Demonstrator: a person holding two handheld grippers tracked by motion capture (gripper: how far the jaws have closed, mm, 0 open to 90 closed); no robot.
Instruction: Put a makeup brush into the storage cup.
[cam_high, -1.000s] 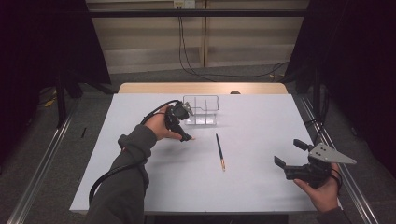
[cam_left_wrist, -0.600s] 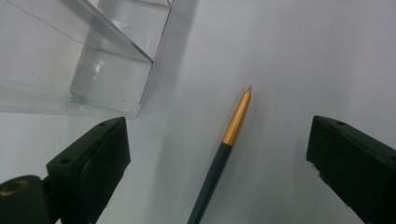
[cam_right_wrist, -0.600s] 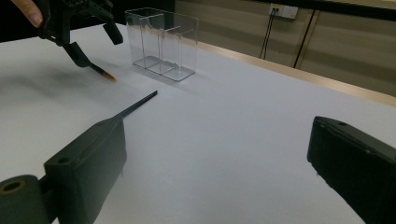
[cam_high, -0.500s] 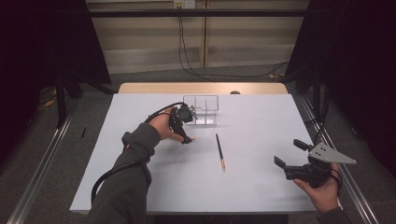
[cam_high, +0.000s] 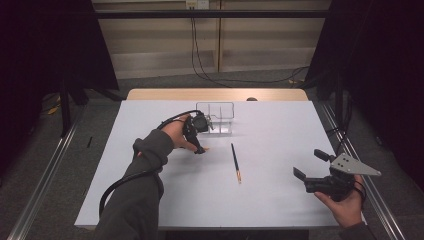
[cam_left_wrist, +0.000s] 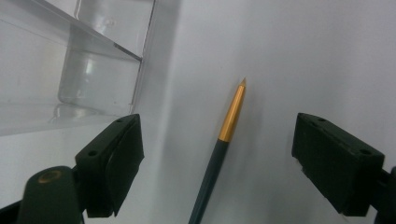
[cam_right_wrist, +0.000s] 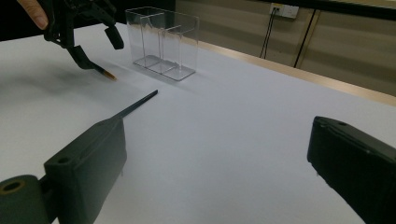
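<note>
My left gripper (cam_high: 202, 139) hovers low over the white table (cam_high: 150, 200), just in front of a clear divided container (cam_high: 215, 117). Its jaws stand open on either side of a dark pencil with a gold tip (cam_left_wrist: 224, 135), which lies flat on the table; in the left gripper view my left gripper (cam_left_wrist: 217, 156) does not touch it. A second dark pencil (cam_high: 235, 162) lies alone mid-table. My right gripper (cam_high: 310, 165) is held open near the front right edge, empty. The right gripper view looks between my right gripper's (cam_right_wrist: 219, 163) jaws toward the container (cam_right_wrist: 163, 42) and the left gripper (cam_right_wrist: 98, 46).
A bare wooden strip (cam_high: 215, 94) runs along the table's far edge. Metal rails (cam_high: 45, 180) flank both sides on the floor. Cables (cam_high: 200, 55) hang behind the table. The left gripper's cable (cam_high: 120, 185) trails beside the sleeve.
My left gripper has shifted a little to the right, toward the container, over the pencil beneath it. The right gripper has stayed where it was.
</note>
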